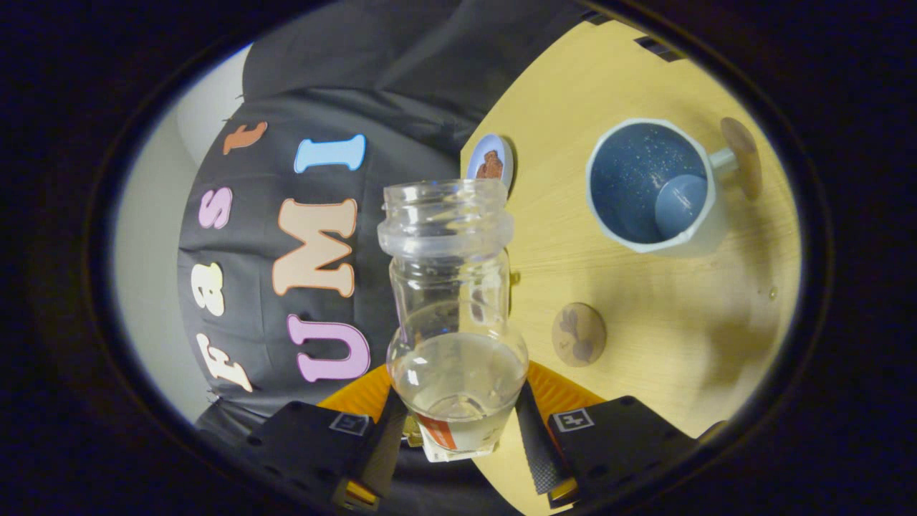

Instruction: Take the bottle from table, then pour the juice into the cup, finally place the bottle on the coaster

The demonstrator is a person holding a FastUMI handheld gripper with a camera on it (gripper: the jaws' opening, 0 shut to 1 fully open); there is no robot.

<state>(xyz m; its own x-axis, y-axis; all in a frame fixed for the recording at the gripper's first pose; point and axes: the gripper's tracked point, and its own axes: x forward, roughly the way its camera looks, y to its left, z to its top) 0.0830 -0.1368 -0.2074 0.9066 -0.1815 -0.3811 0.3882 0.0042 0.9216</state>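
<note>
Here, gripper [458, 430] fingers clamp clear bottle [453, 315] low at base, keeping open neck free for pouring; blue cup [648, 188] waits beyond fingers on bench [645, 322], round coaster [579, 334] nearer.

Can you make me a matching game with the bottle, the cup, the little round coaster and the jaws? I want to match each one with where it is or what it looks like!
Things:
1. bottle
2. cup
3. coaster
4. gripper

Clues:
A. lies flat on the table, beside the bottle
B. blue and speckled inside, with a handle
C. clear, open on top, a little liquid in it
D. its jaws squeeze the bottle from both sides

Pairs: 1-C, 2-B, 3-A, 4-D
</note>
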